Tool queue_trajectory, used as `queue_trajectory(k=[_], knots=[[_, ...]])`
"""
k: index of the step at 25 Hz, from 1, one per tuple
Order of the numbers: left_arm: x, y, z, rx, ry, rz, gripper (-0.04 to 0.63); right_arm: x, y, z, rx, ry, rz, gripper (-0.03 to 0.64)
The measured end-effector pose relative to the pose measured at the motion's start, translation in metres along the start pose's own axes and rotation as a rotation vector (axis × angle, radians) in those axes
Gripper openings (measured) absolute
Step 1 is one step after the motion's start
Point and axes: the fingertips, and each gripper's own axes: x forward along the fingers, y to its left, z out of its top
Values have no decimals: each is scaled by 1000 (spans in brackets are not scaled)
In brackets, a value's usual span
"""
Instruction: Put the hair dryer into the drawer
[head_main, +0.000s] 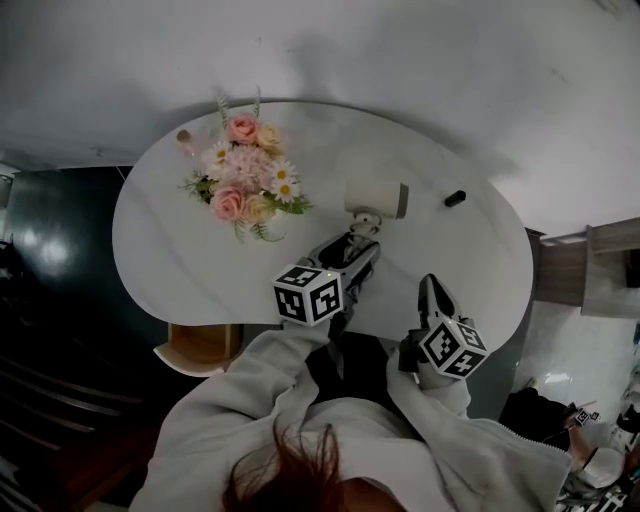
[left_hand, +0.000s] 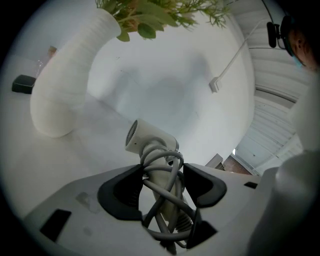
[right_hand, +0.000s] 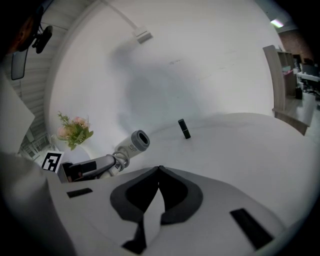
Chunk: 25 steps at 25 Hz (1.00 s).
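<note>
I am holding the hair dryer (head_main: 377, 198) in the left gripper (head_main: 354, 248), whose jaws are standing wide but pressing on the handle, with the grey cord wound round it and bunched between the pads (left_hand: 121, 192). The dryer is hanging just above the white table (head_main: 180, 250), right of the flowers (head_main: 248, 180). Its handle is running straight out along the line the left gripper is pointing, away from me. The barrel is sitting crosswise at the far end, so the load is sticking out ahead of the jaws rather than to one side.

The right gripper (head_main: 432, 288) is hovering near the table's near edge, off to the right of the dryer, jaws closed tip to tip on nothing. A small black object (head_main: 455, 198) is lying on the table beyond it.

I am not seeing a drawer for certain (the wooden piece (head_main: 200, 348) showing under the table's near-left edge may be it). If so, I am judging that it lies down and to the left of the grip, on the holding hand's own side. The dryer would then be going in barrel first.
</note>
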Motion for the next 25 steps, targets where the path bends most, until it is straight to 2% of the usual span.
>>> queue_trajectory(k=[16,25], knots=[[-145,30,-19,-57,-85,55,258,-12,105,-50,-106,45,101,49],[-222,65,-31,-119,-169,142,258,-12,154,-81,-171,82,165,49]])
